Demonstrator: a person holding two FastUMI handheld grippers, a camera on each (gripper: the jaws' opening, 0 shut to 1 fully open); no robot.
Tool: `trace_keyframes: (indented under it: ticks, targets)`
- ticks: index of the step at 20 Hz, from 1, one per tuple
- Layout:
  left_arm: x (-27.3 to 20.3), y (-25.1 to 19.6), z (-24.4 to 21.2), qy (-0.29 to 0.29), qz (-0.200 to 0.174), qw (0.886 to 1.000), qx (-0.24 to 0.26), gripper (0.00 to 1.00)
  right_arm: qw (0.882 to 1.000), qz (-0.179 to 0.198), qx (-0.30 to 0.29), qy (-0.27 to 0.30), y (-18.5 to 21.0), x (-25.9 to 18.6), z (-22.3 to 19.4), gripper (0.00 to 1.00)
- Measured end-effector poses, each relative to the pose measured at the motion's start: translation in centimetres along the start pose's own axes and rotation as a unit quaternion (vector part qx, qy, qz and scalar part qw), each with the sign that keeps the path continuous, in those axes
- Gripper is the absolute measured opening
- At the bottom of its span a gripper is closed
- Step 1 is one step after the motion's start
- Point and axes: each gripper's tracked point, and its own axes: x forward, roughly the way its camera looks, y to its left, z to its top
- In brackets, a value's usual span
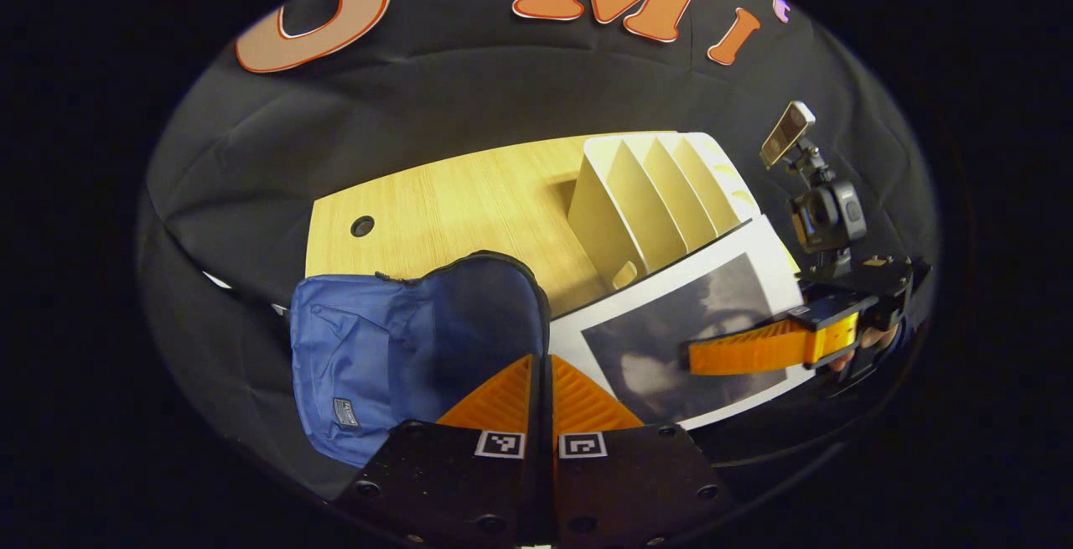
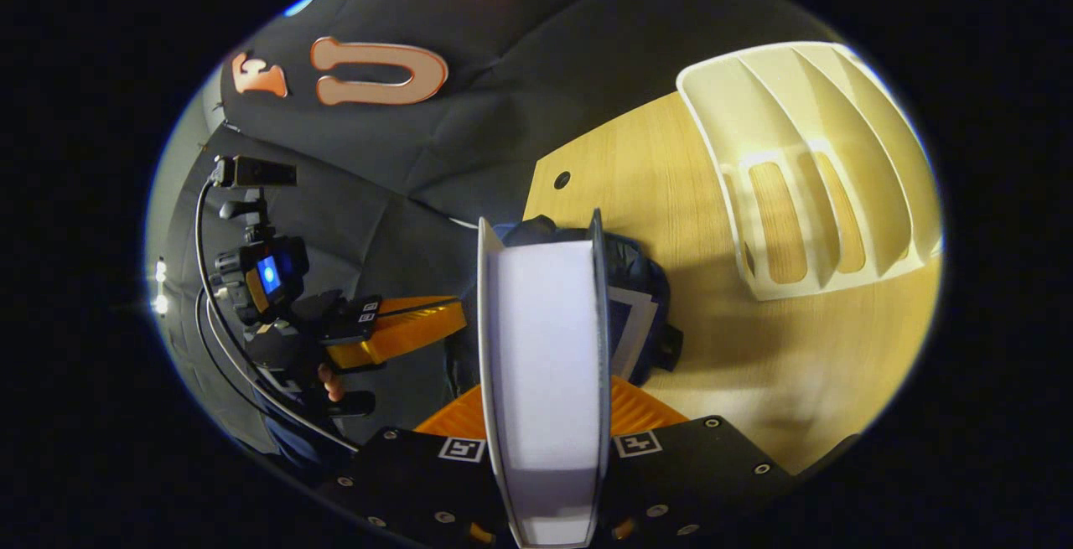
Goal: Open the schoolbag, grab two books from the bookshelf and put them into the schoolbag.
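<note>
The schoolbag [image 1: 394, 348] is the landmark here: a blue bag lying on the wooden surface [image 1: 453, 205] with its mouth open, the dark lining facing the bookshelf. In the right gripper view, a pale edge that looks like a first book [image 2: 633, 323] pokes out of the opening of the schoolbag [image 2: 645, 272], though I cannot be sure.

Just beside the schoolbag's mouth, the second book [image 1: 687, 323] is held by the right claw [image 1: 696, 356], which pinches it, one finger laid over the grey cover. In its own view the right claw [image 2: 545, 415] has the book [image 2: 545, 348] standing on edge between both fingers, pointed at the opening.

The left claw [image 1: 541, 398] sits at the near rim of the schoolbag with its fingers pressed together, seemingly on the flap's edge, but whether fabric is actually caught I cannot tell.

Beyond the schoolbag, the white bookshelf [image 1: 662, 189] stands with its slots open.

Risks, as I judge them: the book is wide against the soft mouth, so a corner may catch the rim and push the schoolbag across the surface. If the left claw has no real hold, the flap could sag and close the gap. The book could also jam against whatever already lies inside.
</note>
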Motion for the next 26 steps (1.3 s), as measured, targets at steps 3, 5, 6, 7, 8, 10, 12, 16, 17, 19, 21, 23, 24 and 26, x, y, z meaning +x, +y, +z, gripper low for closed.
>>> trace_keyframes:
  ticks: [3,5,6,7,8,10,12,16,17,19,21,23,24,26]
  targets:
    - [0.2,-0.6,0.4,0.007,-0.002,1.0,0.012,0.01,0.999,-0.002,0.034,-0.006,-1.6,2.4,-1.0,0.41]
    - [0.3,-1.1,0.6,0.01,-0.006,1.0,0.017,0.01,0.999,-0.004,0.042,-0.007,-2.4,3.8,-1.7,0.41]
    - [0.4,-1.5,0.7,0.012,-0.01,1.0,0.019,0.01,0.999,-0.002,0.05,-0.009,-2.4,4.7,-1.8,0.41]
    - [0.4,-1.9,0.6,0.013,-0.015,1.0,0.021,0.01,0.998,0.005,0.058,-0.007,-2.2,5.4,-2.0,0.41]
    - [0.5,-2.3,0.7,0.014,-0.019,0.999,0.024,0.01,0.998,0.009,0.067,-0.012,-2.2,6.2,-1.9,0.4]
    - [0.6,-3.1,0.8,0.015,-0.029,0.999,0.024,0.01,0.996,0.018,0.084,-0.023,-2.4,7.6,-1.7,0.41]
    - [0.9,-3.6,0.8,0.016,-0.035,0.999,0.023,0.01,0.993,0.026,0.106,-0.035,-2.8,9.0,-1.5,0.41]
    - [1.0,-4.2,0.9,0.02,-0.037,0.999,0.024,0.01,0.989,0.034,0.135,-0.048,-3.8,11.1,-1.7,0.41]
    - [1.0,-4.3,1.0,0.021,-0.036,0.999,0.026,0.01,0.988,0.034,0.137,-0.056,-3.6,11.3,-1.5,0.41]
    - [1.0,-4.7,1.1,0.02,-0.037,0.999,0.029,0.01,0.987,0.034,0.142,-0.07,-3.3,12.3,-1.2,0.41]
    - [1.0,-5.1,1.1,0.021,-0.04,0.998,0.034,0.01,0.987,0.036,0.141,-0.071,-2.9,13.5,-1.5,0.41]
    - [0.9,-5.6,1.1,0.024,-0.045,0.998,0.04,0.01,0.987,0.039,0.138,-0.069,-2.3,15.0,-1.6,0.41]
    - [0.9,-5.7,1.1,0.024,-0.046,0.998,0.041,0.01,0.987,0.04,0.139,-0.073,-2.1,15.6,-1.4,0.41]
    - [0.8,-5.8,1.2,0.024,-0.048,0.998,0.045,0.01,0.986,0.042,0.142,-0.076,-1.7,16.8,-1.3,0.41]
